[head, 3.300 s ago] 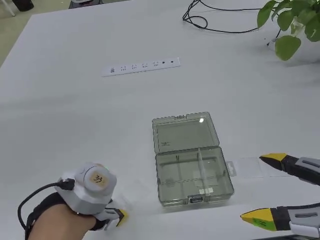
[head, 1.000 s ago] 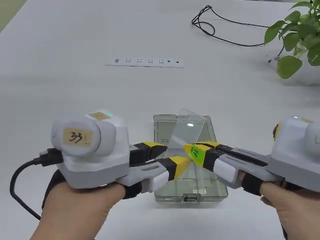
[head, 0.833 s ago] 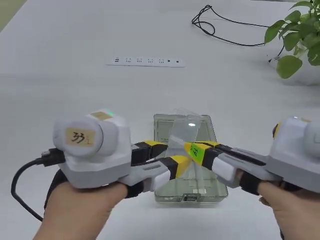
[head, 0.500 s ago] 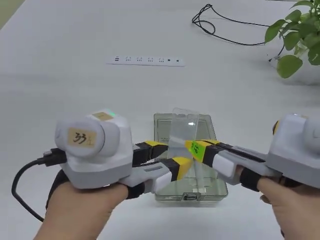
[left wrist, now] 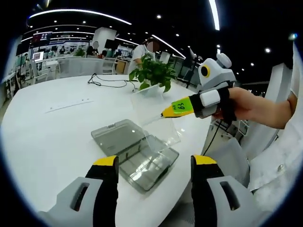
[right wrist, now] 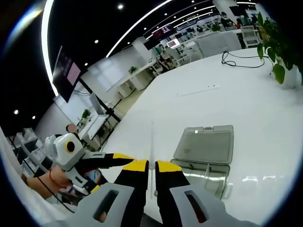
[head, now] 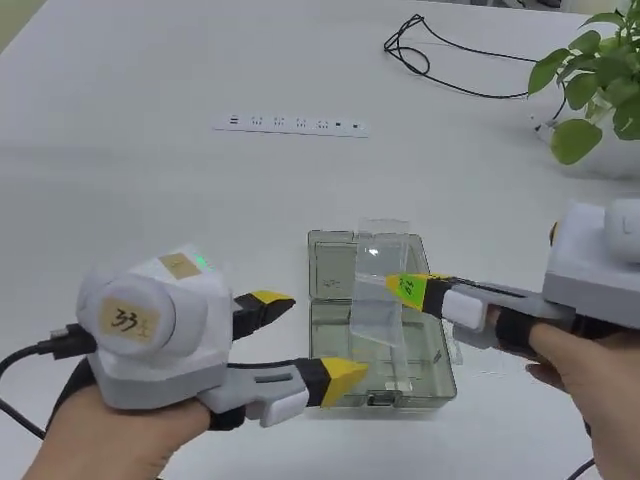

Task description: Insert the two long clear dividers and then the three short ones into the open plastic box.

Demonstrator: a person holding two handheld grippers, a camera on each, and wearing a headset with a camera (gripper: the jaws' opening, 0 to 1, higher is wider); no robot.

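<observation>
One clear divider [head: 378,285] hung pinched in right gripper [head: 400,288] above box [head: 318,340] | left gripper [head: 320,334] gaped wide beside box | looked light, slick, bendy: edge-grip seemed wisest

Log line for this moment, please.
step: divider insertion | right gripper: jaws shut on clear divider, held over open box | left gripper: jaws open, apart from divider, beside box
</observation>
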